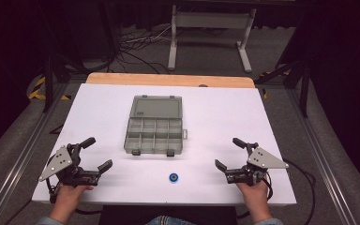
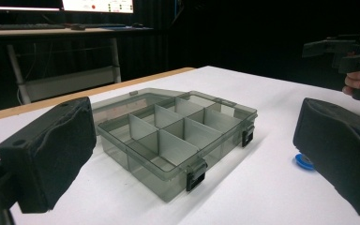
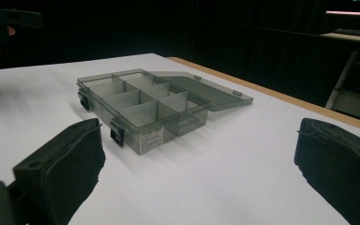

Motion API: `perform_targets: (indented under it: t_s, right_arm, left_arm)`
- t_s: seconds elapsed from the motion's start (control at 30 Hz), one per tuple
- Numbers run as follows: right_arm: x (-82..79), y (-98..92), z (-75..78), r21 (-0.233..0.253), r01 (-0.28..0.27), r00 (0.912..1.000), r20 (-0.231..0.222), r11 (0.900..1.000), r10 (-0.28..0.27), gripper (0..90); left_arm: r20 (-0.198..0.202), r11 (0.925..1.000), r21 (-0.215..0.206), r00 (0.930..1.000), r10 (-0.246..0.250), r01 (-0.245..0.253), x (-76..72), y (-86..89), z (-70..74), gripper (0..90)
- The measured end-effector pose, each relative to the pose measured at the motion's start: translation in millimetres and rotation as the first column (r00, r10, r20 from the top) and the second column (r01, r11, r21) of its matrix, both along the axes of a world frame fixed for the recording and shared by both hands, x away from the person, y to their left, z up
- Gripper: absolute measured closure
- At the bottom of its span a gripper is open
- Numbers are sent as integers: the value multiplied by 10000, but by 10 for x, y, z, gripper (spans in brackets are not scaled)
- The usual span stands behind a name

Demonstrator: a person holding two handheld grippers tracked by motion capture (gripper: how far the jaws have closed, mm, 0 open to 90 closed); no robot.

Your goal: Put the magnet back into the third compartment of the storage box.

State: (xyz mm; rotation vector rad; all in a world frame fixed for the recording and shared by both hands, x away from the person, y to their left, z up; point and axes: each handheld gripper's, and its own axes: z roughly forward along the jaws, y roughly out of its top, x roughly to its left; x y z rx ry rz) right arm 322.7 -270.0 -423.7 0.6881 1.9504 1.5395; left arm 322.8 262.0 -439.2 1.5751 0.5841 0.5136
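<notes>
Two tongs rest at the near edge of the white counter point(image 1: 215, 108), one in each hand, and both stand spread wide with nothing between their black padded jaws. Left tongs point(image 1: 93, 153) sit near the counter's near left corner, held by the left hand point(image 1: 70, 193); right tongs point(image 1: 228, 153) sit near the near right corner, held by the right hand point(image 1: 254, 191), with a cable trailing off to the right. Between them, close to the near edge and a little right of the counter's middle, lies a small blue round ring-shaped piece point(image 1: 173, 177), flat on the surface and well apart from either tool. In the left gripper view that blue piece point(image 2: 303, 161) peeks out just beside the right-hand jaw. Farther off, at the middle of the counter, sits a smoky grey translucent plastic organiser box point(image 1: 153, 137) with its lid point(image 1: 156, 107) swung fully open and lying flat on the far side. Thin dividers split the box into two rows of small compartments, and none that can be seen holds anything. Two dark latches point(image 1: 170, 153) hang on its near wall. A white label shows on one short side in the right gripper view, its print too small to read. Beyond the white surface a wooden strip point(image 1: 168, 80) runs along the far edge
</notes>
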Motion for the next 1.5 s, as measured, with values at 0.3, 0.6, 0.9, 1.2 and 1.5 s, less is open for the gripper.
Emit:
perform_targets:
  t_s: [0.3, 0.6, 0.9, 1.2, 1.5]
  right_arm:
    - [7, 10, 17, -62, -86, 10000, 20, 9999, 86, 22]
    - [8, 11, 20, -19, -146, 9999, -55, 9999, 145, 22]
    - [38, 46, 64, 129, -224, 9997, -98, 9997, 225, 22]
    - [110, 197, 183, 95, -702, 9975, -100, 9975, 703, 22]
    - [230, 426, 307, -86, -1206, 9926, -126, 9927, 1205, 22]
  left_arm:
    - [23, 10000, 50, 10000, -10, 10, -8, 0, 4, 3]
    - [12, 9999, 125, 10000, -22, 22, -2, -7, 8, 4]
    - [12, 10000, 66, 10000, 10, -10, -2, 5, 9, 4]
    - [-1, 9999, 119, 10000, 13, -13, 9, -6, 11, 4]
    - [-7, 9999, 105, 10000, 24, -24, 8, -2, 11, 4]
